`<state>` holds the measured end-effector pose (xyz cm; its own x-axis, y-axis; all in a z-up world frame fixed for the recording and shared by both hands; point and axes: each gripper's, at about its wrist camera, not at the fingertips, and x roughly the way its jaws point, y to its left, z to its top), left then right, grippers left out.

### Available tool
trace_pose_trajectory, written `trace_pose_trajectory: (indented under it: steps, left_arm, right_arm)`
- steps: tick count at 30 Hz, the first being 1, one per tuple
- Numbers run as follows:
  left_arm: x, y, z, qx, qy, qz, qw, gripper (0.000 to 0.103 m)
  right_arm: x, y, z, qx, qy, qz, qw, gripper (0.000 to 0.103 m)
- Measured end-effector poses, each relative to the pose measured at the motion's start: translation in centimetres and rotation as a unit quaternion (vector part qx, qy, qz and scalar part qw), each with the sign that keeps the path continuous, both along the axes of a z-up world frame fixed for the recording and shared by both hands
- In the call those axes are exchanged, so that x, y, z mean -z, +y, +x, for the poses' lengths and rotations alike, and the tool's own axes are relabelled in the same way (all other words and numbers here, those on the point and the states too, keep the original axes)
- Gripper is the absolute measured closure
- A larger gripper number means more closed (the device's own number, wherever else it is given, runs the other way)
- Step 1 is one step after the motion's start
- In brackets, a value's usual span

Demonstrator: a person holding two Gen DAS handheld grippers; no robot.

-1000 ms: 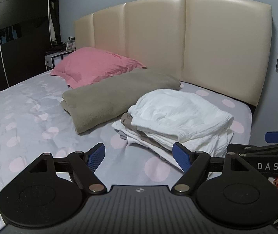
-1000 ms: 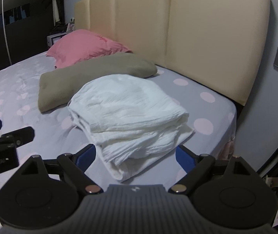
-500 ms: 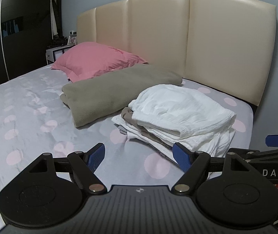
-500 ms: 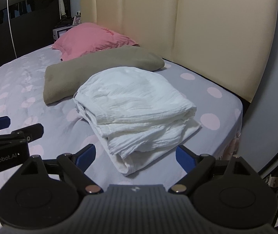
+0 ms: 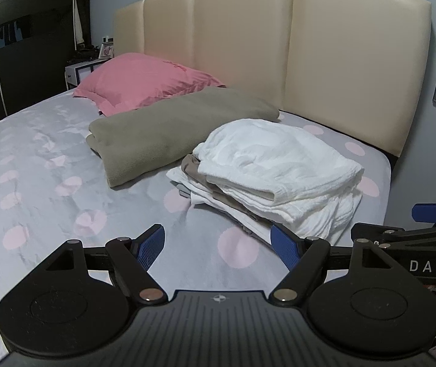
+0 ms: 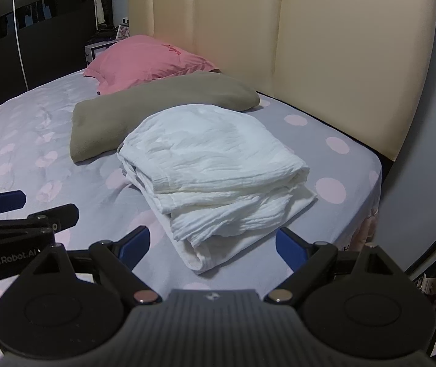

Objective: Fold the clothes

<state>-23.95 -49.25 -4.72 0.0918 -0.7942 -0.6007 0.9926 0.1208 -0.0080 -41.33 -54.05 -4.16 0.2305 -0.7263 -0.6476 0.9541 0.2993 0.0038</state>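
Observation:
A stack of folded clothes (image 5: 276, 171) lies on the bed near its right edge, white garments on top with a brown one between layers; it also shows in the right wrist view (image 6: 214, 168). My left gripper (image 5: 218, 246) is open and empty, hovering above the sheet in front of the stack. My right gripper (image 6: 211, 244) is open and empty, just in front of the stack's near corner. Each gripper shows at the edge of the other's view.
A folded olive blanket (image 5: 172, 140) lies left of the stack, a pink pillow (image 5: 144, 82) behind it. The beige headboard (image 5: 279, 46) stands at the back. The grey polka-dot sheet (image 5: 34, 168) spreads left. The bed's right edge (image 6: 379, 183) drops off beside the stack.
Both grippers have drawn back and risen a little from the stack; the views shifted slightly. Both stay open and empty. The clothes have not moved.

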Motion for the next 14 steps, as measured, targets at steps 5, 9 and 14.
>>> trace_pose_trajectory:
  steps: [5,9,14]
  left_arm:
    - [0.14,-0.08,-0.04,0.002,-0.001,0.005,1.0,0.027]
    - [0.19,0.0,0.04,0.001,0.003,0.006,1.0,0.027]
    - [0.29,0.06,0.13,-0.004,0.005,0.006,1.0,0.027]
  right_arm:
    - [-0.03,0.09,-0.07,0.001,-0.002,0.001,1.0,0.012]
    - [-0.02,0.2,-0.01,0.0,-0.002,0.002,1.0,0.012]
    - [0.03,0.19,-0.04,-0.001,-0.002,0.002,1.0,0.012]
